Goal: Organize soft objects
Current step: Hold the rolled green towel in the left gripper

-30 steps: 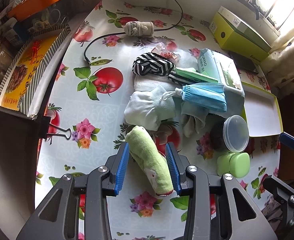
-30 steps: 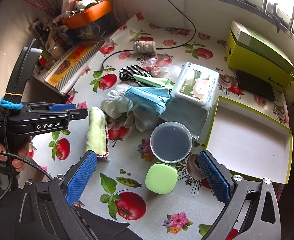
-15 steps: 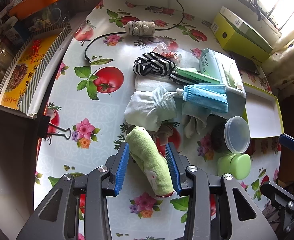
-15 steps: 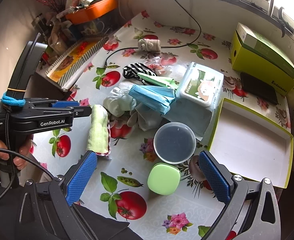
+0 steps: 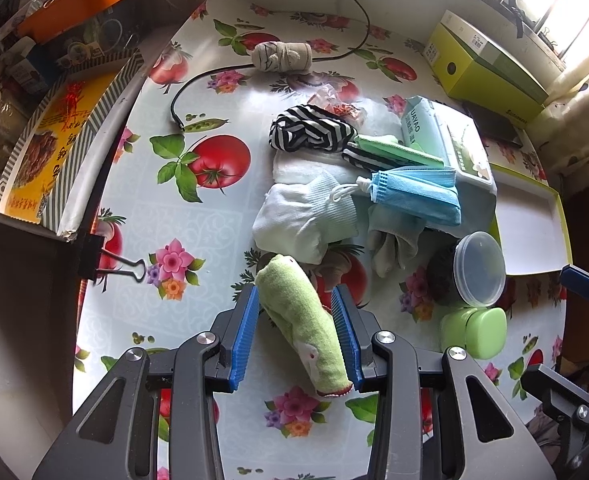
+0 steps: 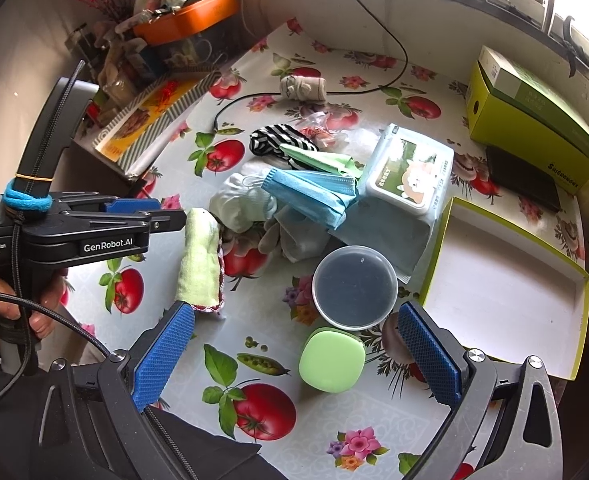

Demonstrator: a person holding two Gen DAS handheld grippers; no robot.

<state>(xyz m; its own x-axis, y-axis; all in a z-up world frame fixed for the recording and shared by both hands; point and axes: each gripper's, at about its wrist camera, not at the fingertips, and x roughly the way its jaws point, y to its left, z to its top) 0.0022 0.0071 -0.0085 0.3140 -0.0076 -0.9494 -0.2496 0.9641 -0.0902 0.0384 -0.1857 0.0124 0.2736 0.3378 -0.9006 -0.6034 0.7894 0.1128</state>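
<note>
A rolled green towel [image 5: 300, 318] lies on the flowered tablecloth between the blue pads of my left gripper [image 5: 296, 332]. The jaws stand on either side of it with small gaps, so the gripper is open. The towel also shows in the right wrist view [image 6: 198, 260], under the left gripper. Behind it is a heap of soft things: white socks [image 5: 306, 216], blue face masks [image 5: 414, 194], a striped cloth [image 5: 310, 132], a green cloth [image 5: 394, 148]. A rolled beige sock [image 5: 282, 56] lies farther back. My right gripper [image 6: 294, 356] is wide open and empty above the table's front.
An open white box with a green rim [image 6: 502, 276] stands at the right. A wipes pack [image 6: 408, 172], a clear lidded tub [image 6: 354, 286] and a green case [image 6: 332, 360] are nearby. A black cable [image 5: 214, 76] crosses the back. A binder clip [image 5: 110, 264] grips the left edge.
The left gripper has stayed around the green towel with hardly any motion. The right gripper has drifted slightly and remains open.
</note>
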